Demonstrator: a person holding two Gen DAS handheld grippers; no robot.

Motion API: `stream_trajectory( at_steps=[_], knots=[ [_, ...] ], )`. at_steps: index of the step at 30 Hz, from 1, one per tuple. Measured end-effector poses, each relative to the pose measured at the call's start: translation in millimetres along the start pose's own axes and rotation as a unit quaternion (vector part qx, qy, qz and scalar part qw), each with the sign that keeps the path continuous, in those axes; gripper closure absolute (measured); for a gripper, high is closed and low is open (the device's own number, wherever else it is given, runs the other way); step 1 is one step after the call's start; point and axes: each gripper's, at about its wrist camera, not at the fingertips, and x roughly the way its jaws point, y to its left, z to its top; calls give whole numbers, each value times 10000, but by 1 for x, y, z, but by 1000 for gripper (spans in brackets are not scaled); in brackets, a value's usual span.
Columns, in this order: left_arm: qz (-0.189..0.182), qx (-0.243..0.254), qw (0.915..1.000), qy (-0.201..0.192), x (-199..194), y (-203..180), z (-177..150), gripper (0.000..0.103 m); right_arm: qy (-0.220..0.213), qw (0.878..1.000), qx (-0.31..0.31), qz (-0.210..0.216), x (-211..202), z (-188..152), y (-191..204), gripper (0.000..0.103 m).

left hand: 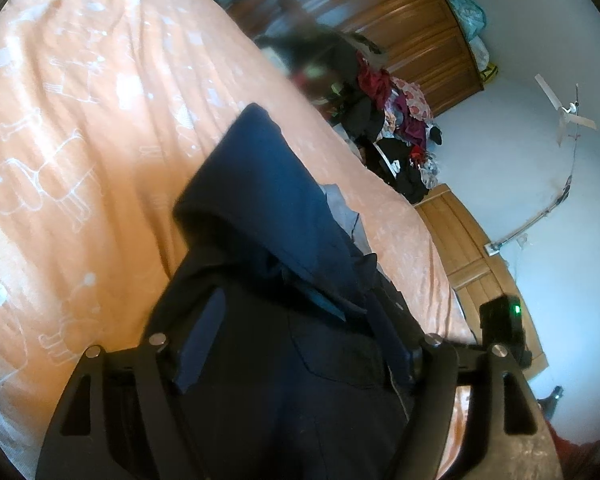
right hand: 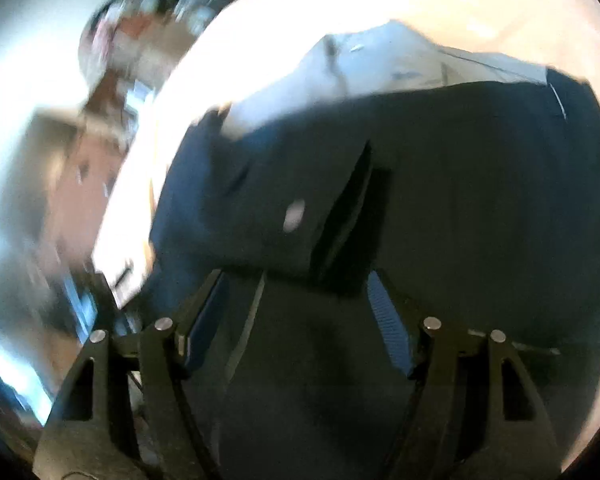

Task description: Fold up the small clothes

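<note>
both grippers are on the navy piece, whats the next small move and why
Probably lower it flat onto the orange bedsheet. The navy garment drapes bunched over the left gripper and the right gripper, with pale lining showing, so it needs spreading before folding.

The left gripper (left hand: pixel 296 344) is matte black, built of flat angular link arms with triangular cut-outs near each outer edge. Round silver pivot pins sit in pairs on both sides. Its fingers (left hand: pixel 198 344) carry dark blue pads. Just right of it sits a small black box (left hand: pixel 500 320) with a green light. The right gripper (right hand: pixel 300 328) has the same black linkage, triangular openings and paired silver pins; its fingers (right hand: pixel 388 320) have blue ribbed pads.
</note>
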Motion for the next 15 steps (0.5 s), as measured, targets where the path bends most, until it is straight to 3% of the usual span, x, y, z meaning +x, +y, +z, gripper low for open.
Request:
stream_trajectory(
  at_steps=[3, 8, 10, 11, 12, 15],
  knots=[
    [12, 2, 10000, -4, 0, -1, 0, 27, 74, 9997, 218, -46, 30, 13, -4, 29],
    [68, 28, 10000, 18, 2, -2, 0, 27, 300, 9975, 520, 379, 49, 32, -27, 32],
    [83, 32, 10000, 17, 2, -2, 0, 27, 277, 9983, 399, 334, 52, 33, -22, 55],
    [89, 34, 10000, 19, 3, -2, 0, 27, 257, 9988, 301, 296, 48, 36, -17, 90],
    [94, 36, 9999, 18, 2, -2, 0, 27, 184, 9993, 149, 290, 41, 38, -11, 95],
    [99, 42, 9999, 21, 3, -2, 0, 27, -205, 9988, -253, 354, 15, 44, 5, 97]
  ],
)
